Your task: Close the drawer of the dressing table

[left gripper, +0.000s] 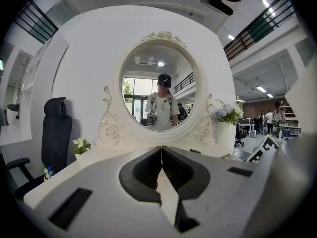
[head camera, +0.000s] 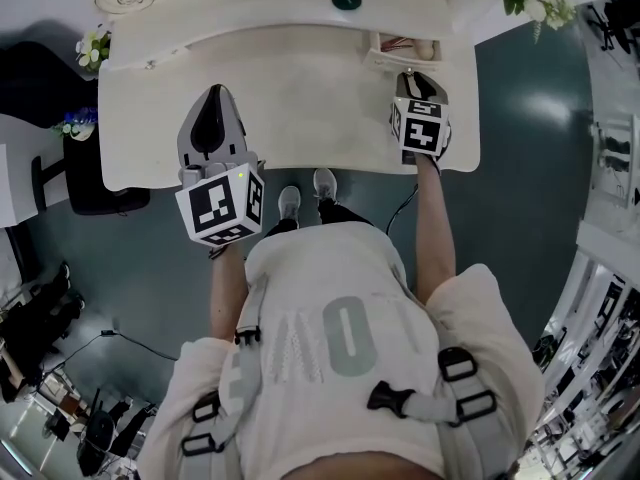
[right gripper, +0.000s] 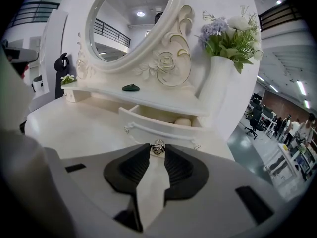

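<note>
So the drawer (right gripper: 158, 131) is pulled out, sitting under the little raised shelf (right gripper: 148, 97) at the back right of the tabletop (head camera: 300, 108), just left of the white vase (right gripper: 214, 86). You can see something pale and round (right gripper: 182, 122) inside it, can't tell what it is. The drawer's small metal knob (right gripper: 157, 147) is right in the tips of the right gripper (right gripper: 157, 153), and its fingers (right gripper: 179, 168) are clamped on it from both sides.

The left gripper (left gripper: 161, 151) is over the left half of the tabletop, well away from the drawer. Its fingers (left gripper: 143, 175) are closed tip to tip with nothing in them, and it points at the big round mirror (left gripper: 159, 86).

Other stuff: a small dark green thing (right gripper: 132, 88) sits on top of the shelf, the vase has purple and white flowers (right gripper: 228, 31) in it, and a black chair (left gripper: 55, 130) stands off to the left of the table.
</note>
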`<state>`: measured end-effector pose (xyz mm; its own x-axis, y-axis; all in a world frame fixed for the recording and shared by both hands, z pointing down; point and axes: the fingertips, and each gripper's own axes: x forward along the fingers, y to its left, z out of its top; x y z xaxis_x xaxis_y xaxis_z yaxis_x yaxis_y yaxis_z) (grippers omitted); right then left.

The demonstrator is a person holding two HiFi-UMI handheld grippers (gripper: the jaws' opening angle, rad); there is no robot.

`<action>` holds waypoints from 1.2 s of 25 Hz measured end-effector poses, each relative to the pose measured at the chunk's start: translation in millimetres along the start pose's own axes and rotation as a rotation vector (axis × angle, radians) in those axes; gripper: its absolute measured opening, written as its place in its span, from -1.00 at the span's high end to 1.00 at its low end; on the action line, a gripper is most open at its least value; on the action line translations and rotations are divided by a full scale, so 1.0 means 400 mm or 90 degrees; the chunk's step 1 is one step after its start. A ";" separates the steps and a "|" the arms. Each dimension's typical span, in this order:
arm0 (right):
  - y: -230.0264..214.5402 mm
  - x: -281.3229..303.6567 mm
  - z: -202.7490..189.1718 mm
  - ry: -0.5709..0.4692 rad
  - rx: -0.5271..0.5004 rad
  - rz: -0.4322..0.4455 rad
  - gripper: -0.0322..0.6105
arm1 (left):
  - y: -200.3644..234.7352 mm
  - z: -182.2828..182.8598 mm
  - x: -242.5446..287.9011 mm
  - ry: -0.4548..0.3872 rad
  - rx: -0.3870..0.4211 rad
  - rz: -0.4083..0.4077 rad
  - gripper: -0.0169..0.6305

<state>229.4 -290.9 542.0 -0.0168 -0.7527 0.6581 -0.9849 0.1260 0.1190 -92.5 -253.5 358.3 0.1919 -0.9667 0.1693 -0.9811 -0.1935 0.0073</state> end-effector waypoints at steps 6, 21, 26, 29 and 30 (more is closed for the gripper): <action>-0.003 0.022 0.011 -0.002 0.004 0.000 0.58 | 0.001 0.001 0.004 0.001 0.003 0.002 0.89; -0.015 0.074 0.035 -0.005 0.003 0.004 0.58 | 0.016 -0.003 0.009 0.010 0.010 0.016 0.89; -0.018 0.088 0.036 -0.004 0.004 0.006 0.58 | 0.017 -0.017 0.005 0.019 0.011 0.021 0.89; -0.021 0.094 0.042 -0.008 0.003 0.007 0.58 | 0.021 -0.018 0.003 0.022 0.012 0.024 0.89; -0.022 0.096 0.045 -0.009 0.003 0.007 0.58 | 0.022 -0.018 0.003 0.022 0.012 0.025 0.89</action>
<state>234.2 -332.6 552.9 -0.0301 -0.7601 0.6491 -0.9854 0.1315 0.1083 -101.1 -255.1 365.5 0.1520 -0.9674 0.2024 -0.9871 -0.1591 -0.0192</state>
